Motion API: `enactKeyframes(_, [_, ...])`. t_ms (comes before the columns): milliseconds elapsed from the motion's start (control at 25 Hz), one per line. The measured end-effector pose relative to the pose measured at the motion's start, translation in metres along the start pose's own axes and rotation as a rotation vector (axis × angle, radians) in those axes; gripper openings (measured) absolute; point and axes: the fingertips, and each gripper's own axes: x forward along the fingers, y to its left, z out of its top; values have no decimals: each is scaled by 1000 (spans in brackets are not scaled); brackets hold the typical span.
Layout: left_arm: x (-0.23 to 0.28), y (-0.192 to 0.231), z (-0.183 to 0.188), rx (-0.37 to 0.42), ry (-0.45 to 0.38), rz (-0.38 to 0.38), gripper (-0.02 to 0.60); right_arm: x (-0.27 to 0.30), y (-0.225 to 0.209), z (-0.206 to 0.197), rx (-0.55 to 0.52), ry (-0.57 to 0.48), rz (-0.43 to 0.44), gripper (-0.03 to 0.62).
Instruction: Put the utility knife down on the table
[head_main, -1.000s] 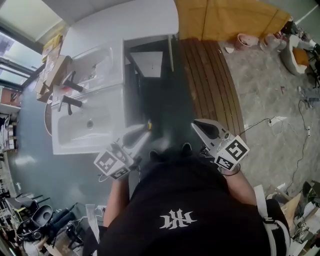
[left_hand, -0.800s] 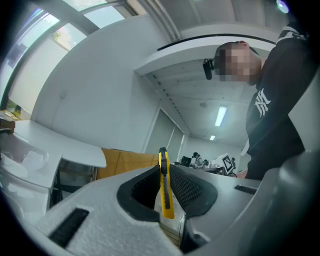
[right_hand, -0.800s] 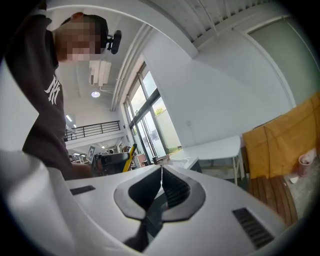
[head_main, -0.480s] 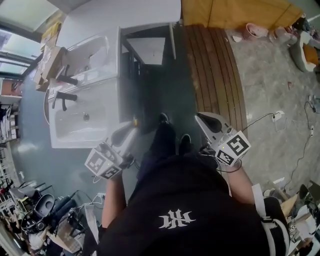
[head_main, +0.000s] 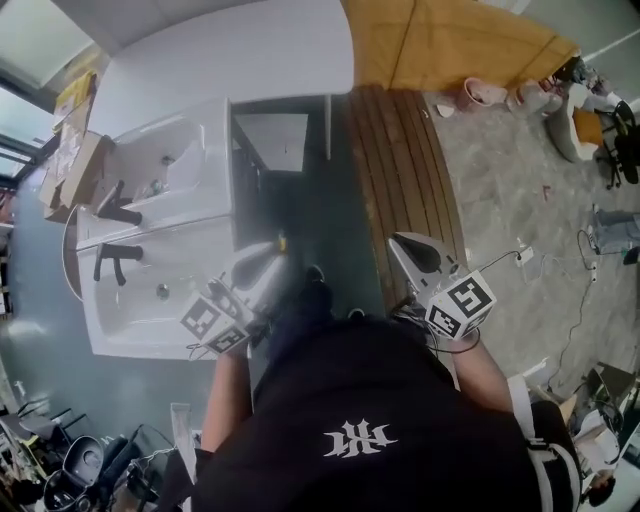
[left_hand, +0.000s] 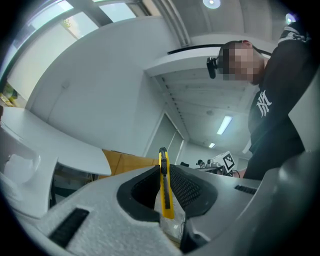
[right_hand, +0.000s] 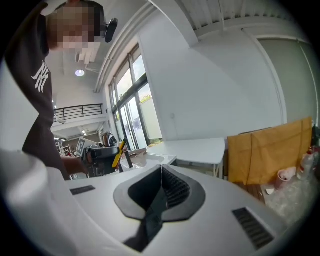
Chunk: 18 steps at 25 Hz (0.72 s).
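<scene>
A yellow utility knife (left_hand: 163, 185) stands upright between the jaws of my left gripper (left_hand: 164, 192), which is shut on it. In the head view the left gripper (head_main: 262, 268) is held beside the white sink unit, and the knife's yellow tip (head_main: 282, 242) pokes out past its jaws. The right gripper view also catches the knife (right_hand: 119, 152) in the left gripper, off to the left. My right gripper (right_hand: 161, 192) is shut with nothing between its jaws; in the head view the right gripper (head_main: 418, 254) hangs over the wooden floor strip. A white table (head_main: 240, 60) stands ahead, beyond the sinks.
A white double sink unit (head_main: 160, 240) with black taps (head_main: 112, 262) is at the left. An open dark cabinet (head_main: 275, 140) sits under the white table. Wooden slats (head_main: 405, 190) and an orange board (head_main: 450, 40) lie ahead to the right; cables and clutter cover the grey floor at right.
The person has stepped forward towards the white table. Both grippers keep their hold and pose; the left one stays shut on the knife.
</scene>
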Motion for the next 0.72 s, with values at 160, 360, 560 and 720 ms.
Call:
enactKeyframes(160, [7, 52, 19, -22, 18, -57, 57, 48, -8, 35, 36, -30, -36, 5])
enactKeyframes(360, [33, 100, 32, -50, 22, -93, 58, 73, -25, 42, 42, 7, -84, 5])
enactKeyframes(560, [63, 128, 39, -47, 18, -83, 58, 96, -63, 47, 68, 4, -86, 5])
enactKeyframes(720, [88, 164, 39, -57, 37, -15, 57, 136, -107, 57, 79, -7, -38, 5])
